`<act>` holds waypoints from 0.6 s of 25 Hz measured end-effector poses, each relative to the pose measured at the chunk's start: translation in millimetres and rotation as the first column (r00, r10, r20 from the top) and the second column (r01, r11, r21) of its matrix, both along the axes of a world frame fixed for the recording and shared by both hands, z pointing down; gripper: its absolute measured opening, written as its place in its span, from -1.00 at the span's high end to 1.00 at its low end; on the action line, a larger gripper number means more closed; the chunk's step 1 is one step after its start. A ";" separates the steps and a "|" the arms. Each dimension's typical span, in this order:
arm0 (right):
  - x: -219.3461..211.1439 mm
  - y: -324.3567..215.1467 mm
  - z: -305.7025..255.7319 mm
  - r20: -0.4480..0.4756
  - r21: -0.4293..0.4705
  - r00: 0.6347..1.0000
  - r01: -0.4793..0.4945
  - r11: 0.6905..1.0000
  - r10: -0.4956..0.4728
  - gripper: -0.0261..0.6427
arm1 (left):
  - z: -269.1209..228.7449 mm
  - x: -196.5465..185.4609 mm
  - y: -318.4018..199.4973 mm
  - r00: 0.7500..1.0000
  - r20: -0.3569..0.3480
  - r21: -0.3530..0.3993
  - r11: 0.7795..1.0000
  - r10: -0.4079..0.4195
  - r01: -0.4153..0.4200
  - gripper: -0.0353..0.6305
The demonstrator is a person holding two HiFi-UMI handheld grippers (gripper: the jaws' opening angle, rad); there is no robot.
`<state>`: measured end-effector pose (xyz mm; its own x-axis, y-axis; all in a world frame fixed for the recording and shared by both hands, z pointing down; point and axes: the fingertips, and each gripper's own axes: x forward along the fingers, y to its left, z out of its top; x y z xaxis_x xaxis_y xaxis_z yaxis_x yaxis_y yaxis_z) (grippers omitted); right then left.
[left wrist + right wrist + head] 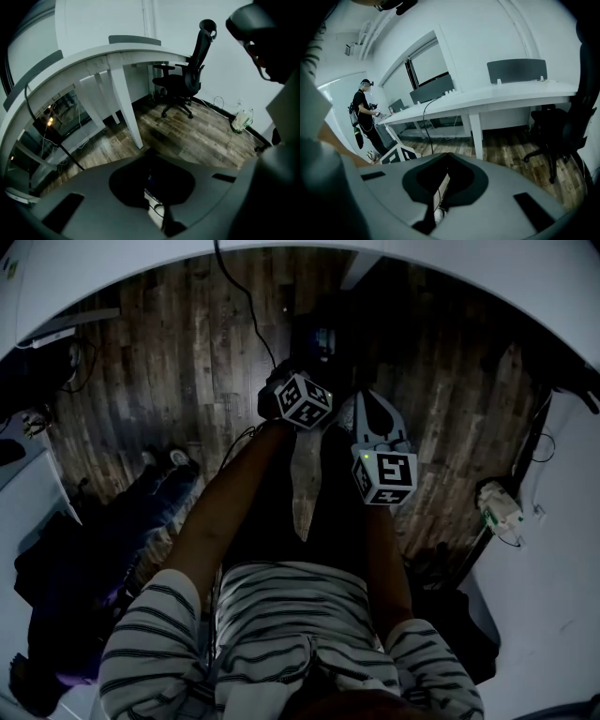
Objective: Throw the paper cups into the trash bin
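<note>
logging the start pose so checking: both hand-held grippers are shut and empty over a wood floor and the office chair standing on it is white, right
Not quite: the office chair is black, not white, as the left gripper view shows. The rest holds: the left hand-held gripper and the right hand-held gripper are both shut and empty, over the wood floor.

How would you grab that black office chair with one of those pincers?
Probably by the office chair's armrest, coming down from above. It is a slim, level bar standing clear of the rest, while the seat and the tall backrest look too broad for the jaws.
</note>
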<state>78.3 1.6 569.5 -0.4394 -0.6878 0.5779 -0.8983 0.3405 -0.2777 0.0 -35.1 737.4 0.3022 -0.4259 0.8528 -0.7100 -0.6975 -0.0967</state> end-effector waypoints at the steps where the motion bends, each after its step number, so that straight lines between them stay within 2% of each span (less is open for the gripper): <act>1: -1.6 -0.3 -5.4 0.002 0.009 1.000 0.012 1.000 -0.012 0.87 | -7.5 -0.1 -0.9 1.000 -0.012 0.004 1.000 -0.009 0.009 0.82; 8: -6.4 -10.0 -36.5 0.015 0.038 0.999 0.035 0.999 -0.035 0.87 | -65.3 -6.8 -10.4 0.988 -0.125 0.032 0.994 -0.095 0.100 0.82; 15: -12.9 -15.3 -70.7 0.039 0.070 0.997 0.063 0.996 -0.065 0.87 | -127.9 -13.7 -14.0 0.954 -0.243 0.079 0.977 -0.173 0.197 0.82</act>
